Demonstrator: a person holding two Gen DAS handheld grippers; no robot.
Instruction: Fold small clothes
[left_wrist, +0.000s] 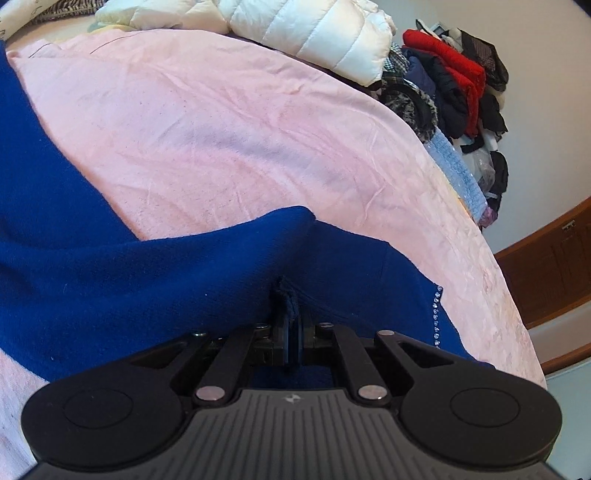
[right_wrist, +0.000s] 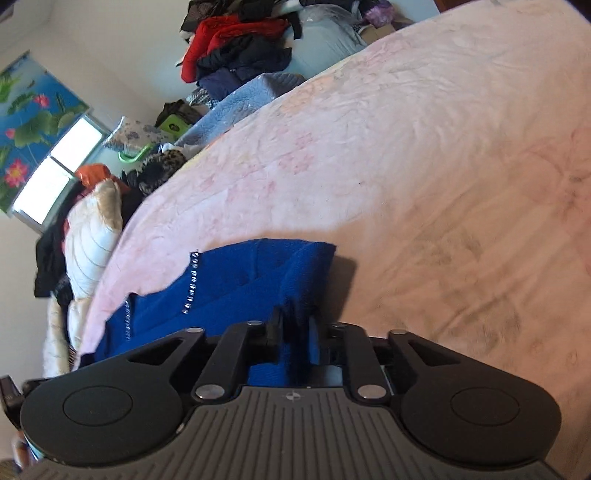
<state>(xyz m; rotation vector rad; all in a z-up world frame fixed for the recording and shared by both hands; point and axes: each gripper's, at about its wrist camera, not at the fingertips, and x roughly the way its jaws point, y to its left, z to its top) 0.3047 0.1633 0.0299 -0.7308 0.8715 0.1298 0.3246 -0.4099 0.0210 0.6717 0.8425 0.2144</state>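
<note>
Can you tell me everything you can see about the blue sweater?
The blue sweater is deep royal blue and looks like soft, fuzzy knit. A line of small shiny studs runs along one part. It lies spread and rumpled on the pink bedspread, not yet neatly folded. The left gripper and the right gripper each pinch a bunched fold of it.

Your left gripper (left_wrist: 291, 317) and right gripper (right_wrist: 295, 325) look alike: matte black linkage bars, silver rivets, two round discs, a grey ribbed plate bearing a small logo.
</note>
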